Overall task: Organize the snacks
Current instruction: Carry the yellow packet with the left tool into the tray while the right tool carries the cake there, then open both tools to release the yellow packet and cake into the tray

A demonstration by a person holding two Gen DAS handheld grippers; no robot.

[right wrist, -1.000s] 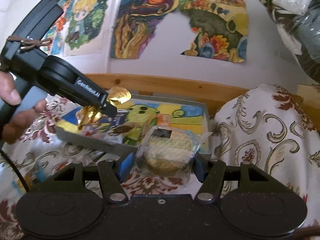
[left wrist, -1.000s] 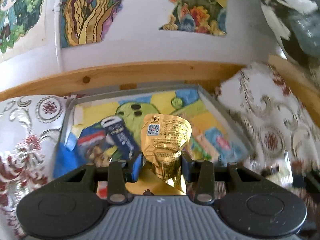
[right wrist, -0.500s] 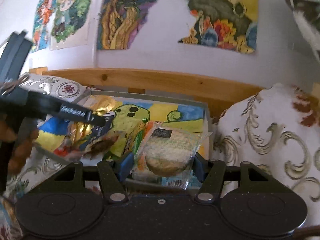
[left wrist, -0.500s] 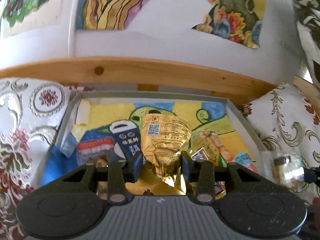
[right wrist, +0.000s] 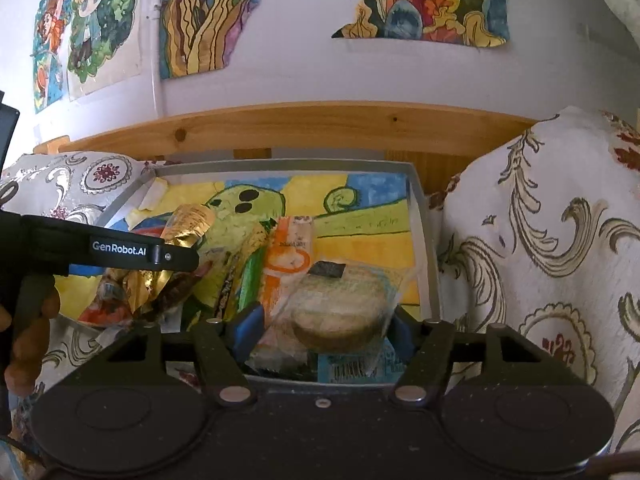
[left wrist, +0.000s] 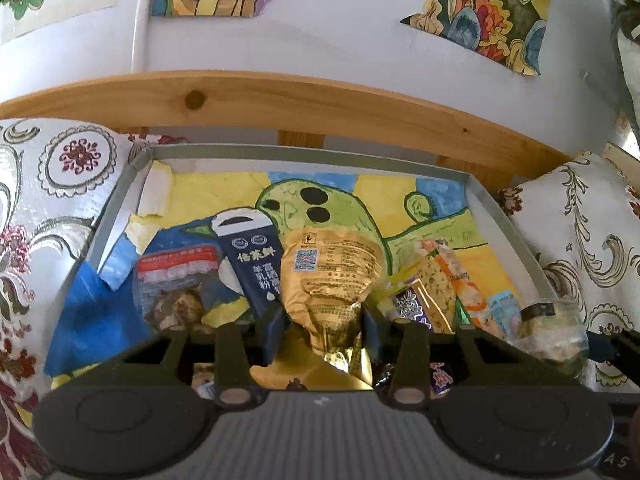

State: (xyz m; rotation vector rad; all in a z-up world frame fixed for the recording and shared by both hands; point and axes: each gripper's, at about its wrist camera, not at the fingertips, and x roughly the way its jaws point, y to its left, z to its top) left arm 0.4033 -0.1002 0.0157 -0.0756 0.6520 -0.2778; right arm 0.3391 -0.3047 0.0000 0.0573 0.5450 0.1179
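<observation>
— Left gripper [left wrist: 323, 322]?
— Clamped on gold packet [left wrist: 332, 276], over grey tray [left wrist: 500, 216].
— Right gripper [right wrist: 320, 326]?
— Pinching clear-wrapped round cake [right wrist: 340, 312] above tray's near right corner; possibly touching packets beneath.

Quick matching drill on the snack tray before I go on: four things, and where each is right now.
Things:
1. gold packet
2. clear-wrapped cake
3. navy carton
4. orange-and-white packet

Places:
a. lying in the tray, beside the gold packet
b. held in the right gripper
c. held in the left gripper
d. lying in the tray, just beyond the cake

Pairs: 1-c, 2-b, 3-a, 4-d
</observation>
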